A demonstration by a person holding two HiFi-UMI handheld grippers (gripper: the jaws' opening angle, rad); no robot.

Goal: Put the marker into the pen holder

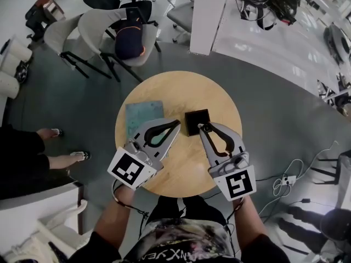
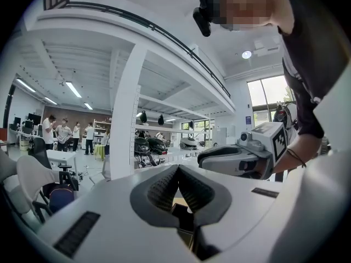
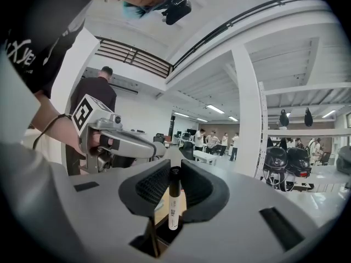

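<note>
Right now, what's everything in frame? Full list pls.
table: 1, light wood, round, centre
holder: 1, black, mid-table
mat: 1, teal, table's left part
marker: 1, white with black cap, upright in right tool
chairs: 2, grey, floor beyond table, upper left
bag: 1, dark with orange, on a chair
pillar: 1, white, beyond table
cables: several, white, floor at right
bystander's feet: 2, floor at left
left tool: 1, grey, shut, empty, above mat's edge
right tool: 1, grey, shut on marker, tip at holder
</note>
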